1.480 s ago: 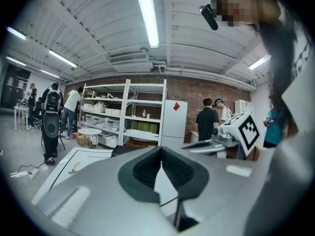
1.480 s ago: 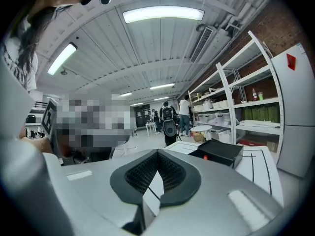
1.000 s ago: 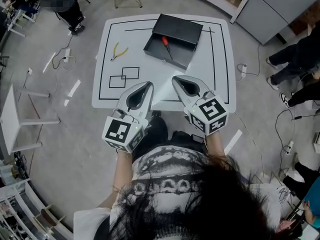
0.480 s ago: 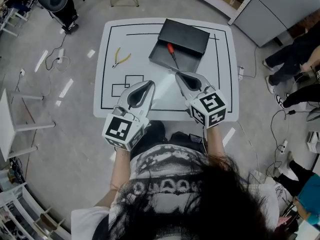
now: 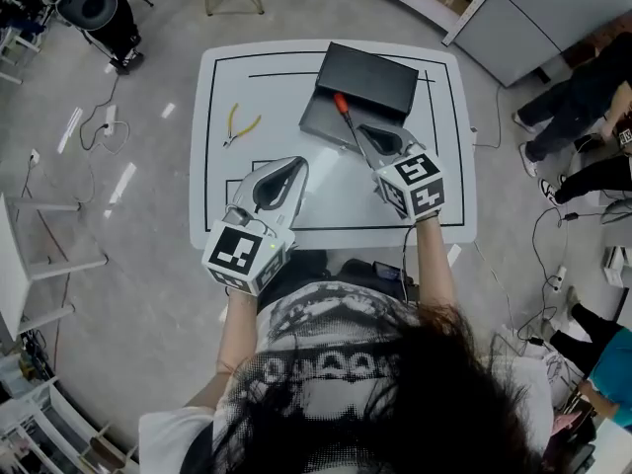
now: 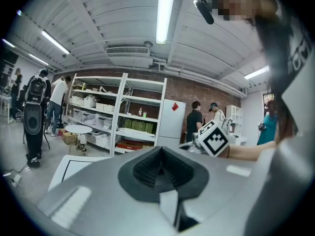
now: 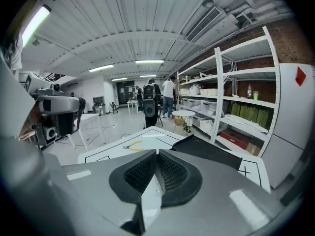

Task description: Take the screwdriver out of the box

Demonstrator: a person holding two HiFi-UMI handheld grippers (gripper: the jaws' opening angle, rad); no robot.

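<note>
One white table (image 5: 326,200) | black box (image 5: 370,79) on top | grey floor (image 5: 138,304) | wall shelves (image 7: 231,112)

A white table (image 5: 281,92) with black lines bears an open black box (image 5: 367,79) and yellow-handled pliers (image 5: 240,123), well apart.

On the table (image 5: 326,205) the screwdriver (image 5: 348,117) lies in the box (image 5: 367,75), with the pliers (image 5: 239,123) to the box's left.
</note>
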